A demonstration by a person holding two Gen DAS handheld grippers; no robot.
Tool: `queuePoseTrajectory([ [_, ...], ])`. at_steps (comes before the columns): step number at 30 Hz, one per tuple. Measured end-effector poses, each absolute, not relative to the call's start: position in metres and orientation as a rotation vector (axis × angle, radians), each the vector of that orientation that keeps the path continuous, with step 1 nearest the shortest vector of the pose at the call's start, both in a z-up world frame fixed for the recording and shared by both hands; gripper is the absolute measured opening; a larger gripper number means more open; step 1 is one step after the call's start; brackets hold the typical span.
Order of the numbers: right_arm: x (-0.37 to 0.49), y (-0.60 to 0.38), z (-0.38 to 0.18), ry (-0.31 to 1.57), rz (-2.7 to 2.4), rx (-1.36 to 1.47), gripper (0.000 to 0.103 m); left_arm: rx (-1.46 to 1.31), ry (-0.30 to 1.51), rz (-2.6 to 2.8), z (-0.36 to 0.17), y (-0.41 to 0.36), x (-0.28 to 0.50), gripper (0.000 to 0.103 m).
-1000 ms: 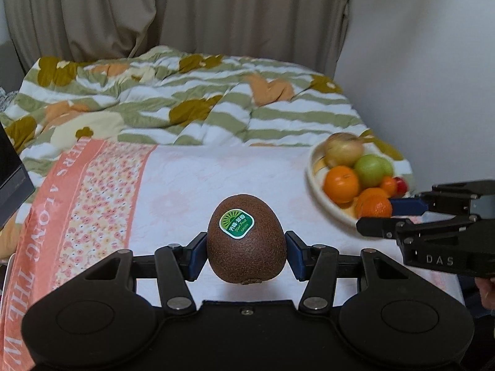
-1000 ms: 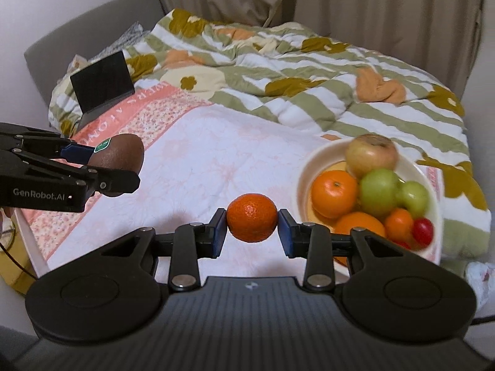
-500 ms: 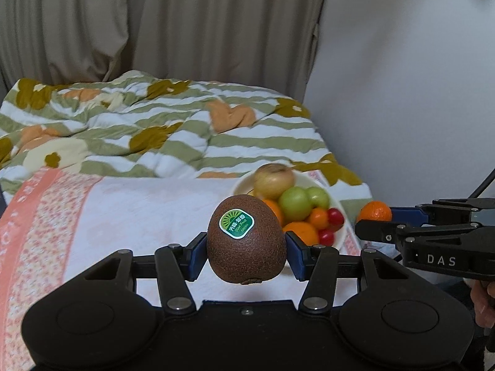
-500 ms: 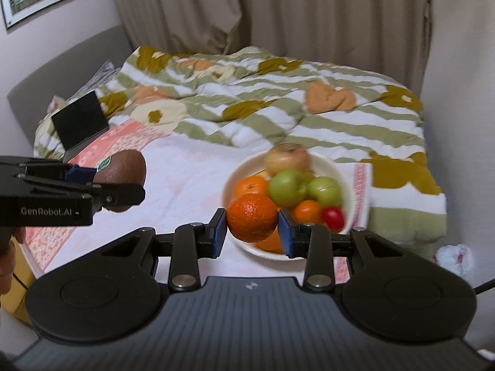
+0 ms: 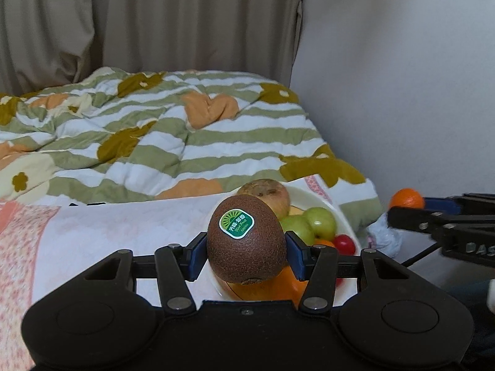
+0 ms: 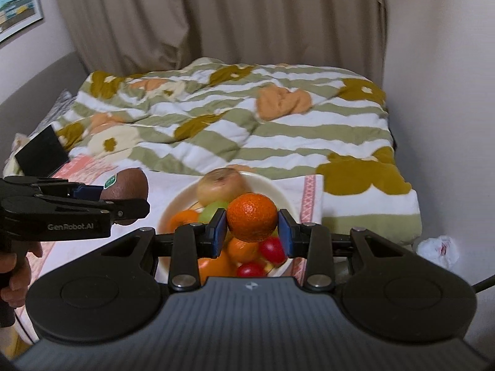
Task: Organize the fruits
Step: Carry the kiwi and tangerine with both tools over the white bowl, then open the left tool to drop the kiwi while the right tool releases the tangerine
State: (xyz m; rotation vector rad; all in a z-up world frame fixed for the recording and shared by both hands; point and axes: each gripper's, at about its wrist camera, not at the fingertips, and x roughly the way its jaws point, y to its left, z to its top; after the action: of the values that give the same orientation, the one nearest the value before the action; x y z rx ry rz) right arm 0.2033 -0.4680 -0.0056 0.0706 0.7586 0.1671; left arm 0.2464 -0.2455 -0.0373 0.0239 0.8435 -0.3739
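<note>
Your left gripper (image 5: 246,252) pointed forward and down toward the bed, its blue pads clamped on the sides of a brown kiwi (image 5: 246,238). The kiwi stood upright between them, long axis vertical, green sticker facing the camera, stem end down. It hung above the near edge of the white fruit bowl (image 5: 340,213).

Your right gripper (image 6: 252,232) sat level to the right, also angled down, pinching a round mandarin (image 6: 252,217) at its sides. The mandarin hovered over the bowl's piled fruit. Your left hand (image 6: 14,273) showed wrapped around the left gripper's handle at the frame edge.
</note>
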Motion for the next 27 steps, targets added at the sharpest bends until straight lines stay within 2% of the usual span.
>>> queuePoseTrajectory([
  [9, 0.247, -0.469, -0.033, 0.803, 0.113, 0.091, 0.051, 0.084, 0.916, -0.384, -0.080, -0.250, 0.307, 0.057],
  [16, 0.271, -0.467, -0.049, 0.838, 0.111, 0.103, 0.051, 0.110, 0.950, -0.406, -0.092, -0.253, 0.319, 0.058],
  [17, 0.273, -0.467, -0.050, 0.840, 0.112, 0.102, 0.051, 0.108, 0.947, -0.410, -0.092, -0.252, 0.318, 0.061],
  [19, 0.277, -0.468, -0.051, 0.845, 0.115, 0.100, 0.051, 0.113, 0.925, -0.407, -0.088, -0.253, 0.316, 0.090],
  [20, 0.279, -0.468, -0.051, 0.846, 0.118, 0.098, 0.051, 0.117, 0.908, -0.401, -0.085, -0.253, 0.314, 0.094],
  [27, 0.291, -0.470, -0.049, 0.847, 0.141, 0.091, 0.051, 0.091, 0.908, -0.357, -0.072, -0.243, 0.309, 0.096],
])
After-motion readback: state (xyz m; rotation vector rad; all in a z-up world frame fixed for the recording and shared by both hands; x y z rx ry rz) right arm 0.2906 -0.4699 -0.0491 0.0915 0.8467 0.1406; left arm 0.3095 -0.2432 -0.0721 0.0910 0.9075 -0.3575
